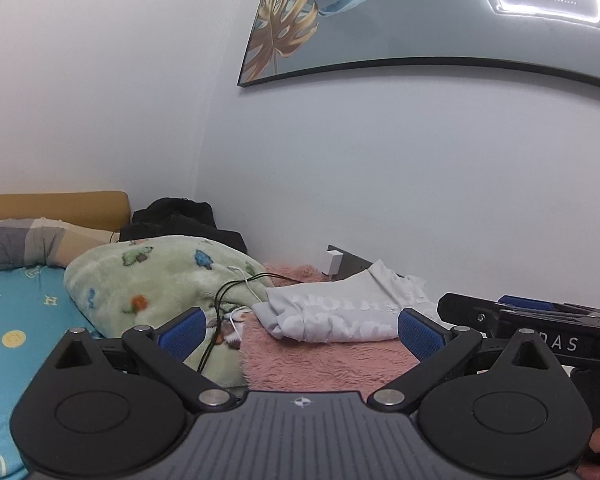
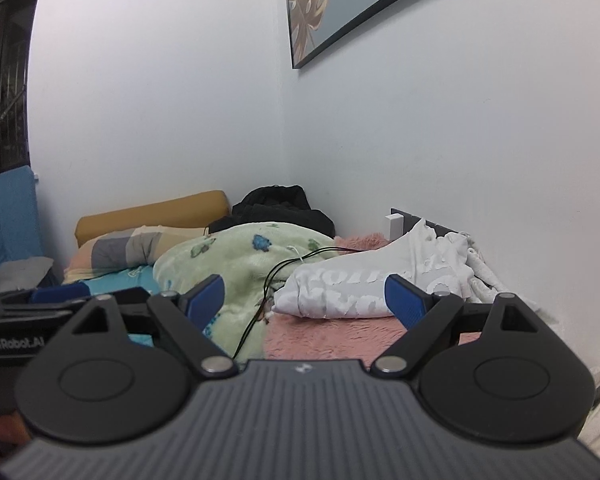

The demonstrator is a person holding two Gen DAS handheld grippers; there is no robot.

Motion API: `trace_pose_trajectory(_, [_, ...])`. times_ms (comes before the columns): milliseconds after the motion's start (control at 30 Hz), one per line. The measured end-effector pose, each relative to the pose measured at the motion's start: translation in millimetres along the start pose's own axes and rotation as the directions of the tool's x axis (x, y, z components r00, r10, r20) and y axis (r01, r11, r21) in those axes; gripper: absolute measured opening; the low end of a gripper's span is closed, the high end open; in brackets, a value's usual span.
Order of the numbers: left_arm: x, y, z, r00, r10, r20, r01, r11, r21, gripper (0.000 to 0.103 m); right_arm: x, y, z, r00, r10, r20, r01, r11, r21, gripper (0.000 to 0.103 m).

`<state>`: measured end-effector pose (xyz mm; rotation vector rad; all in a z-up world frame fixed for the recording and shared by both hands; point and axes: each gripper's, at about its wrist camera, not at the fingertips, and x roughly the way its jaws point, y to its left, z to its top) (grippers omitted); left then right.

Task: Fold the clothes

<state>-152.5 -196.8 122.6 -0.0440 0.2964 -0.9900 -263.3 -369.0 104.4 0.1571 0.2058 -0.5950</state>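
A white garment [image 1: 340, 312] with pale lettering lies bunched on a pink fluffy blanket [image 1: 332, 364] near the wall. My left gripper [image 1: 300, 332] is held open short of it, blue pads wide apart and nothing between them. In the right wrist view the same white garment [image 2: 372, 284] lies ahead on the pink blanket [image 2: 332, 336], its far part rumpled against the wall. My right gripper [image 2: 304, 300] is also open and empty. Each gripper shows at the edge of the other's view: the right gripper [image 1: 540, 320] at the right, the left gripper [image 2: 32, 304] at the left.
A green fleece blanket [image 1: 160, 276] is heaped left of the garment, with black and white cables [image 1: 228, 304] trailing over it. Behind are a dark clothes pile [image 1: 180, 220], a checked pillow [image 1: 32, 240], a blue sheet [image 1: 24, 320] and a white charger [image 1: 334, 260] at the wall.
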Motion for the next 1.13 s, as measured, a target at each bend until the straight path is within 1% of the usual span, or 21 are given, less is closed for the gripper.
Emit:
trace_pose_trajectory(333, [-2.5, 5.5, 0.4, 1.000, 0.015, 0.005, -0.015, 1.000, -0.014, 0.103, -7.8, 0.8, 2.2, 1.000, -0.013, 0.019, 0.013, 1.000, -0.022, 0.089])
trace_pose_trajectory(1133, [-7.0, 8.6, 0.1, 0.999, 0.037, -0.002, -0.037, 0.999, -0.010, 0.103, -6.6, 8.6, 3.6, 1.000, -0.004, -0.025, 0.003, 0.999, -0.035, 0.089])
